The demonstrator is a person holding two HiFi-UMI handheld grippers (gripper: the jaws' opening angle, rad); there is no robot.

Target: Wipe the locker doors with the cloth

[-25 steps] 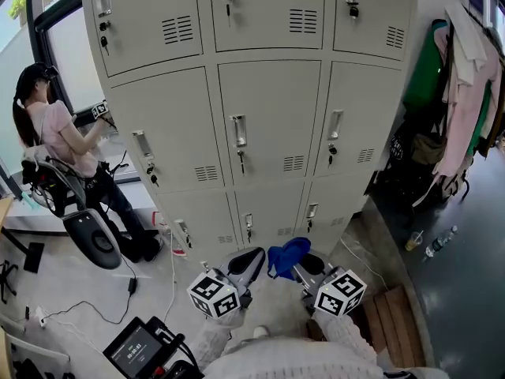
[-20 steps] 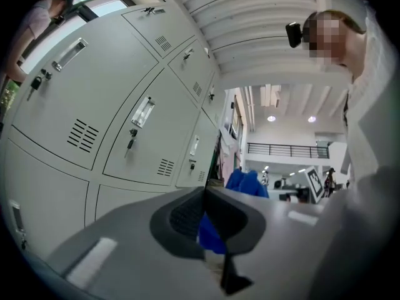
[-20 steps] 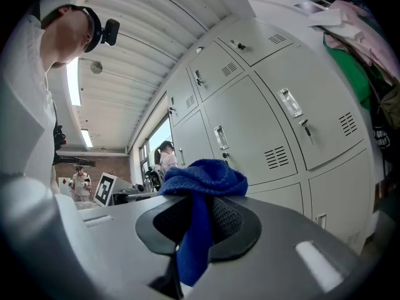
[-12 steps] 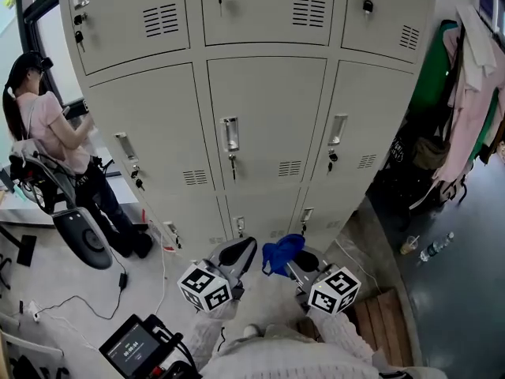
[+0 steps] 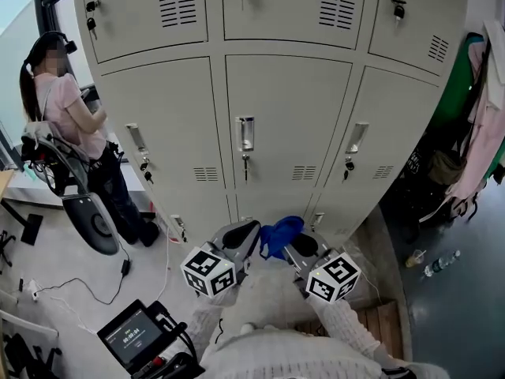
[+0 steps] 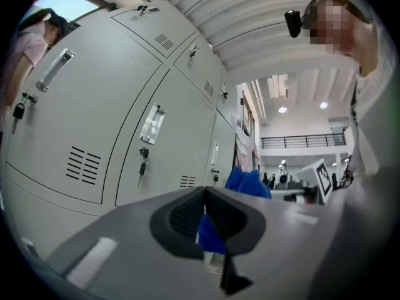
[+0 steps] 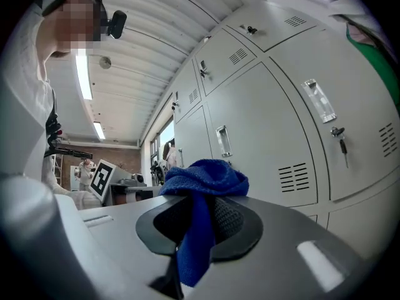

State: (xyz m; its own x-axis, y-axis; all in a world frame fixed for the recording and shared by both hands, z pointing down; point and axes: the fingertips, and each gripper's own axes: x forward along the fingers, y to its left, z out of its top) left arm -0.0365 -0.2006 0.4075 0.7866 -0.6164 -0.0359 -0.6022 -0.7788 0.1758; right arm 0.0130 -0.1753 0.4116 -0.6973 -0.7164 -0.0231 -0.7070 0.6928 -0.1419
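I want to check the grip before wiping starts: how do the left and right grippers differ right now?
The right gripper is shut on the cloth, whose bulk bunches above its jaws; the left gripper pinches only a thin blue strip, apparently a corner of it. The right gripper sits at the cloth's right, the left gripper at its left. Both are low, pointing at the lockers, neither touching a door.

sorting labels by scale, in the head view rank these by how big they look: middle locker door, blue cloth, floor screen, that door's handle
1. middle locker door
2. floor screen
3. blue cloth, bunched up, so its rank against the screen is less sure
4. door handle
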